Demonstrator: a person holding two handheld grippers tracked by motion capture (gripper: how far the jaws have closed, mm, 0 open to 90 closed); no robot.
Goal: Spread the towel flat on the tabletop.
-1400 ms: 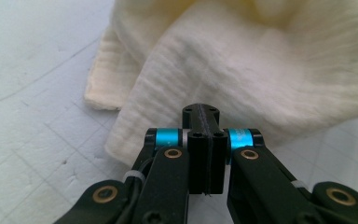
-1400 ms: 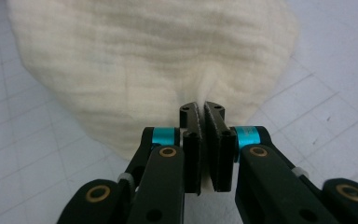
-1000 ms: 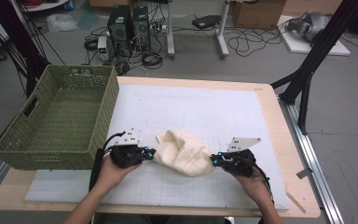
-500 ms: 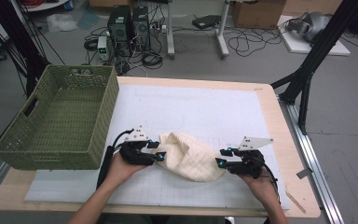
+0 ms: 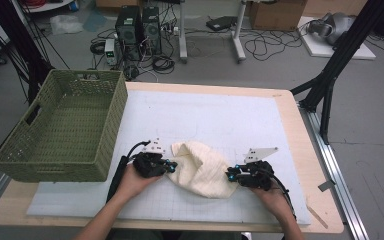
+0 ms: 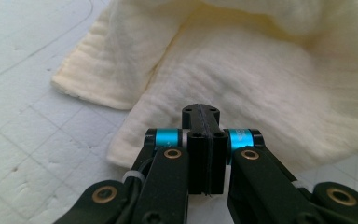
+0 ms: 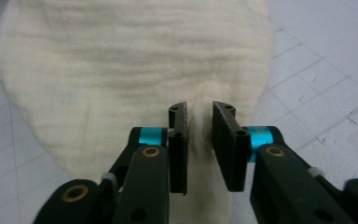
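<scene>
The left tongs (image 6: pixel 200 114) are pressed fully together at the near edge of the cream cloth (image 5: pixel 202 167), though whether any fabric is caught between them cannot be told; the right tongs (image 7: pixel 200 112) stand narrowly apart with a raised fold of the cloth between the jaws. The cloth lies bunched on the white mat (image 5: pixel 220 115) of the counter (image 5: pixel 290 105), between the two tongs; a green basket (image 5: pixel 60 130) stands to the left.

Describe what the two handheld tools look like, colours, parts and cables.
Both are black two-jaw devices. The left tool has flat black jaws, bright blue rings at the jaw bases and brass-coloured pivot pins on its black linkage arms. The right tool is built alike. In the high view each carries a grey three-cornered plate on top, and a black cable trails back along the forearm.
</scene>
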